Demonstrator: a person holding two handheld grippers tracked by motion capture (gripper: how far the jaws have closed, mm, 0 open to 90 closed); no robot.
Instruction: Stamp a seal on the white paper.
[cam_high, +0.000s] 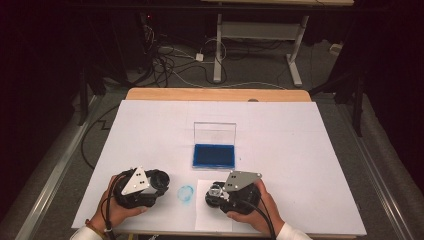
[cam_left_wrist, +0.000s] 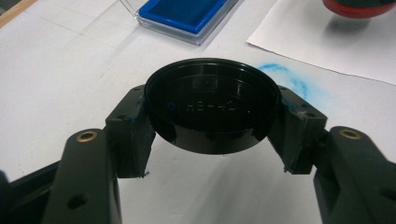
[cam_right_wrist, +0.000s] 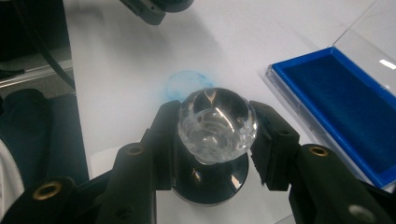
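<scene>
A round black cap (cam_left_wrist: 212, 105) sits between the jaws of my left gripper (cam_high: 159, 182), which is shut on its rim just above the table. My right gripper (cam_high: 214, 195) is shut on the clear faceted knob (cam_right_wrist: 217, 123) of a stamp with a round black base (cam_right_wrist: 212, 183). The stamp is low over a small white sheet (cam_high: 212, 217); I cannot tell if it touches. An open blue ink pad (cam_high: 213, 155) in a clear case lies beyond both grippers. A round blue ink mark (cam_high: 185, 194) lies on the table between them.
White paper covers the table (cam_high: 300, 150), with a wooden edge (cam_high: 215, 94) at the far side. The ink pad's clear lid (cam_high: 214, 133) stands upright behind it. Cables (cam_high: 170, 62) and a desk frame (cam_high: 260, 35) are on the floor beyond.
</scene>
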